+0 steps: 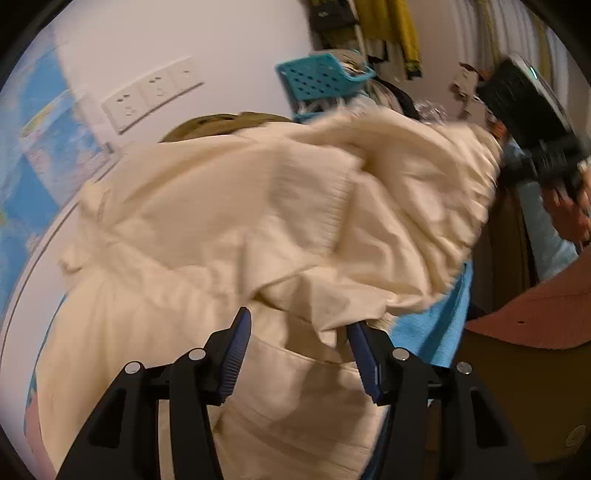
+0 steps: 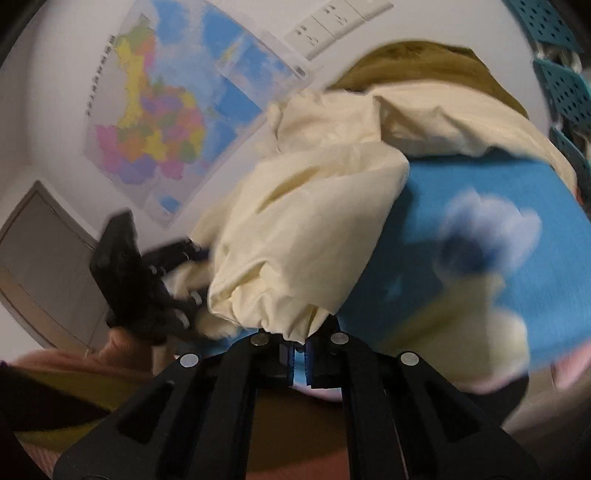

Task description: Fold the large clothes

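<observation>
A large cream jacket with a ribbed cuff lies bunched and crumpled, with a blue printed cloth under its right side. My left gripper is open, its blue-padded fingers apart over the cream fabric, holding nothing. In the right wrist view the cream jacket hangs bunched from my right gripper, which is shut on a fold of it. The blue cloth with a flower print lies to its right. The left gripper shows at the left edge of the jacket. The right gripper shows at upper right.
A white wall with sockets and a coloured map stands behind. A teal perforated basket rack and hanging clothes are at the back right. An olive garment lies behind the jacket. A brown box is at lower right.
</observation>
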